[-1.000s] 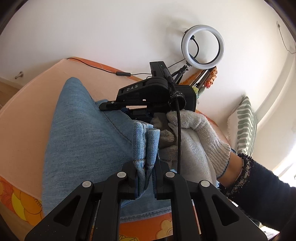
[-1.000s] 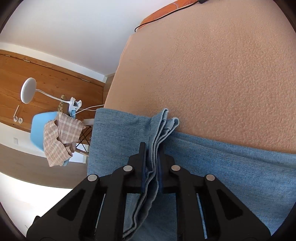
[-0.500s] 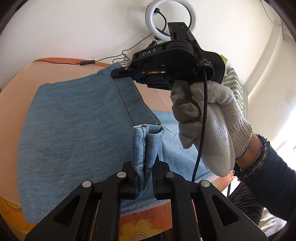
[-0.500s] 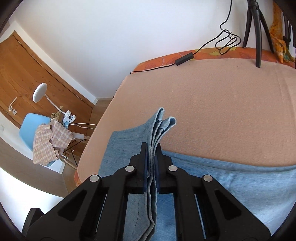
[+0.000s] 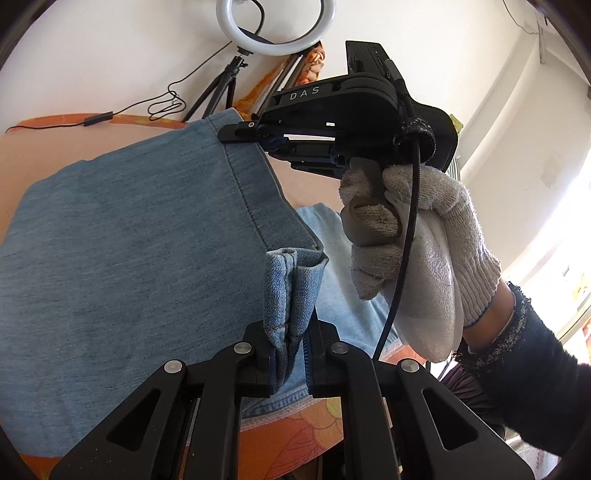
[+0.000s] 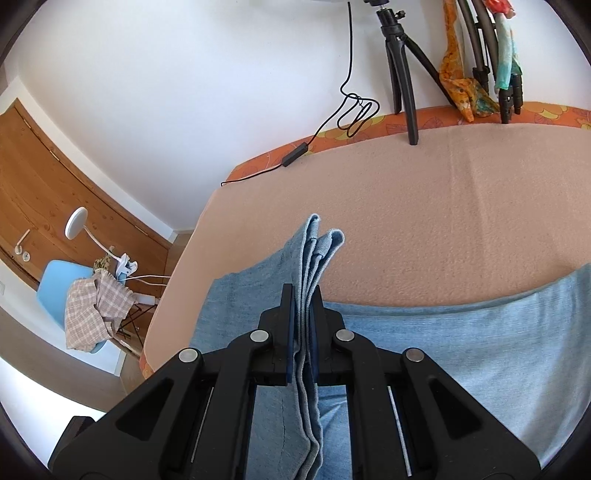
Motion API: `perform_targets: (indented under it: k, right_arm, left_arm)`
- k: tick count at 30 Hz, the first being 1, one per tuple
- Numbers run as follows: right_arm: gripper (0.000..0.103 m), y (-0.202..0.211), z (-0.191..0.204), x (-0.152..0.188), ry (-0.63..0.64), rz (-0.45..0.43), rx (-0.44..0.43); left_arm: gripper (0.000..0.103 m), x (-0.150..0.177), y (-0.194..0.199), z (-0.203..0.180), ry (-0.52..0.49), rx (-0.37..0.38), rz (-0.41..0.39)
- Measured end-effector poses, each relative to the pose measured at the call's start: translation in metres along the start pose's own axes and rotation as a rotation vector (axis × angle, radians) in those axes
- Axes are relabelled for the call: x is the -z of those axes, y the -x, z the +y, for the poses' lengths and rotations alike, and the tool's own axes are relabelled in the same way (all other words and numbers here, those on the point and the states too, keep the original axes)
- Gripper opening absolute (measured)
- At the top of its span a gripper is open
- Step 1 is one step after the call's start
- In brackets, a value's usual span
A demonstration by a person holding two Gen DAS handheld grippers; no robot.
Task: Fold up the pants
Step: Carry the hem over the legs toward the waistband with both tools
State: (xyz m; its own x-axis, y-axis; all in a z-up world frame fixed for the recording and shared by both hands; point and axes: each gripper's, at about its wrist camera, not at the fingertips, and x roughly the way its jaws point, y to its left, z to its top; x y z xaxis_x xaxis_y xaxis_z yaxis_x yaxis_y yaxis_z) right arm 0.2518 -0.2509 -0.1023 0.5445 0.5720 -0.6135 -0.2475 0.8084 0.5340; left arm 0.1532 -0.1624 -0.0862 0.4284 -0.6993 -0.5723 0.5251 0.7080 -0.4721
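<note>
Light blue denim pants (image 5: 129,258) hang stretched and lifted above a peach blanket (image 6: 461,221) on a bed. My left gripper (image 5: 290,332) is shut on a bunched hem of the pants, which sticks up between its pads. The right gripper (image 5: 236,133), held by a white-gloved hand (image 5: 417,254), pinches the far corner of the same raised panel. In the right wrist view my right gripper (image 6: 303,306) is shut on several layers of denim (image 6: 314,251); more of the pants (image 6: 461,339) lies flat on the blanket to the right.
A ring light (image 5: 275,26) on a black tripod (image 6: 402,74) stands at the wall behind the bed, with a cable (image 6: 354,107) and inline switch on the orange flowered sheet (image 6: 369,129). Left of the bed are a blue chair (image 6: 59,280) with checked cloth and a clip lamp (image 6: 79,221).
Both grippers have lifted the pants edge and carried it across the bed toward the wall. The denim panel now hangs higher and stretched between them. Both grips stayed shut.
</note>
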Motion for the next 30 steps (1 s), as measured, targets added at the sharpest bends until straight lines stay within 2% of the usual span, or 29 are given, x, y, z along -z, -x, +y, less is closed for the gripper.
perform_targets:
  k: [11,30]
  right_arm:
    - [0.007,0.062,-0.054,-0.001,-0.050,-0.081,0.046]
    - [0.007,0.157,-0.166,0.010,-0.176,-0.199,0.160]
  left_arm:
    - [0.009,-0.017,-0.037,-0.049,-0.152,0.051,0.063]
    - [0.009,-0.050,-0.141,-0.120,-0.229,0.227,0.148]
